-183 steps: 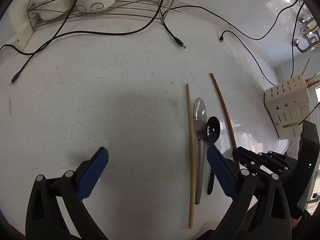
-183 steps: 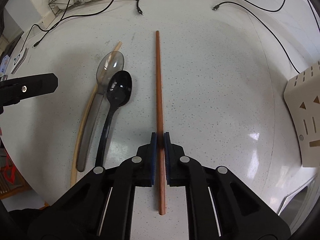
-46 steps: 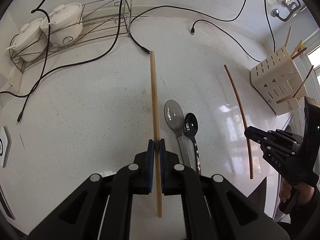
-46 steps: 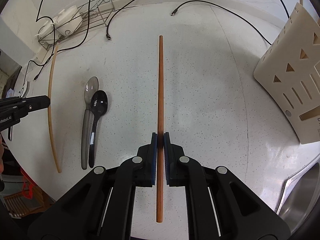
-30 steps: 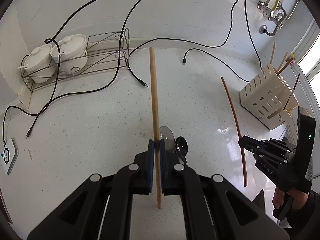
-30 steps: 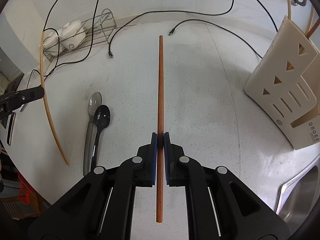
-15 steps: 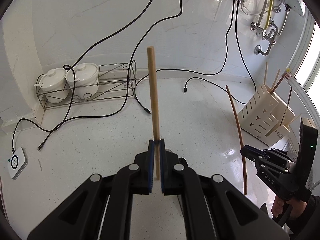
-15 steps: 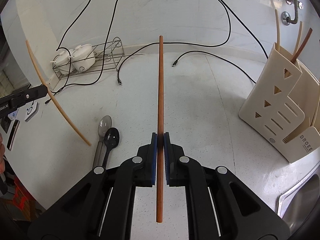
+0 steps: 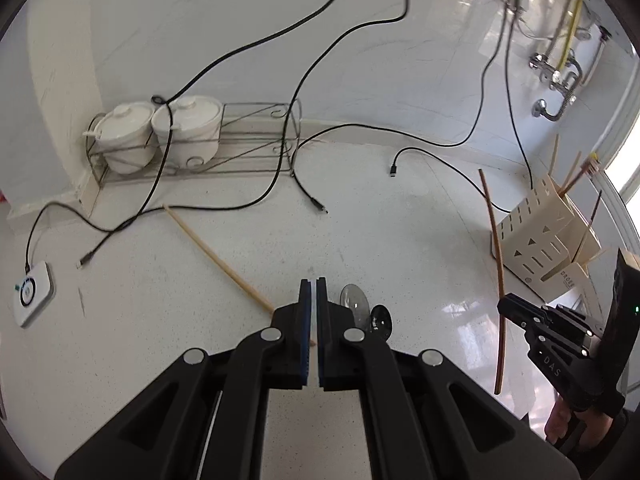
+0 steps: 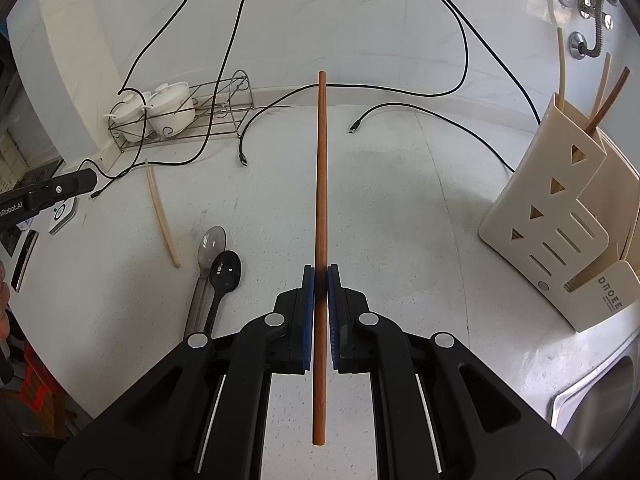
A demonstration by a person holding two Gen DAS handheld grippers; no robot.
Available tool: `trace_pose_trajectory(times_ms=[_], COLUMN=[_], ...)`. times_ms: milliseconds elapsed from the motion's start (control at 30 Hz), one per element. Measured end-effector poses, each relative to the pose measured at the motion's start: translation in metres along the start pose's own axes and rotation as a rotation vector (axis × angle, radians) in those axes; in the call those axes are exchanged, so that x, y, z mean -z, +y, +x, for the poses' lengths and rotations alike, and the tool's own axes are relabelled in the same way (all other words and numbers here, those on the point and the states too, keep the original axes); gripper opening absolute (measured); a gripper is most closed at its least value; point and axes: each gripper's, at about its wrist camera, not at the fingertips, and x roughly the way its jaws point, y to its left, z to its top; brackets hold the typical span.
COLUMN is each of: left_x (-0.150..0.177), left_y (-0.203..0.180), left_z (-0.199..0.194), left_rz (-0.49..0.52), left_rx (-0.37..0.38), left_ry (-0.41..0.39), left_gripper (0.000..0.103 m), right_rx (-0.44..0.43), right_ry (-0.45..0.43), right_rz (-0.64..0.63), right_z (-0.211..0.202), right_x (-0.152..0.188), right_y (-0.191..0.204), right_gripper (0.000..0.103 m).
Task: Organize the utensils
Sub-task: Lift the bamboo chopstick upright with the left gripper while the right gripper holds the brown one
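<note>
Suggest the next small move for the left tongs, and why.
Probably open the left tongs and lower them onto the light chopstick: they are shut on nothing, and it lies loose on the counter. The right tongs already grip the dark chopstick.

Left gripper (image 9: 313, 282): fingers closed pad to pad, blue pads all but touching, nothing gripped between them; it points forward and downward. In the right wrist view its black finger (image 10: 60, 189) enters at 9 o'clock, lying roughly level.

Right gripper (image 10: 320, 270): fingers closed on a brown stick (image 10: 321, 184), which runs straight between the blue pads towards 12 o'clock. In the left wrist view this gripper sits at 4 o'clock, fingers aimed towards 10 o'clock, with part of the person's hand (image 9: 560, 420) visible below its body.
</note>
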Motion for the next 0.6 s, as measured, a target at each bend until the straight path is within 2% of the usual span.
trace_pose_trajectory(times_ms=[67, 200, 333, 400, 433, 467, 600], left_x=[0.001, -0.001, -0.009, -0.011, -0.011, -0.012, -0.015], left_y=[0.018, 0.043, 0.073, 0.086, 0.091, 0.095, 0.101], left_z=[0.01, 0.026, 0.045, 0.055, 0.06, 0.064, 0.076], left_rz=[-0.079, -0.154, -0.288, -0.347, -0.371, -0.388, -0.365], left_rx=[-0.006, -0.073, -0.118, -0.162, -0.183, -0.201, -0.285], left_ry=[0.042, 0.087, 0.153, 0.203, 0.226, 0.243, 0.296], left_gripper=[0.002, 0.002, 0.004, 0.021, 0.043, 0.052, 0.052], right_rx=[-0.003, -0.004, -0.006, -0.009, -0.011, -0.013, -0.023], right_ry=[0.001, 0.002, 0.007, 0.01, 0.011, 0.011, 0.014], right_rz=[0.004, 0.013, 0.032, 0.04, 0.044, 0.047, 0.067], right_z=[0.0, 0.0, 0.003, 0.004, 0.005, 0.005, 0.008], right_x=[0.001, 0.004, 0.007, 0.009, 0.01, 0.01, 0.012], right_y=[-0.001, -0.002, -0.007, -0.009, -0.009, -0.01, -0.015], right_gripper=[0.006, 0.006, 0.006, 0.006, 0.006, 0.006, 0.006])
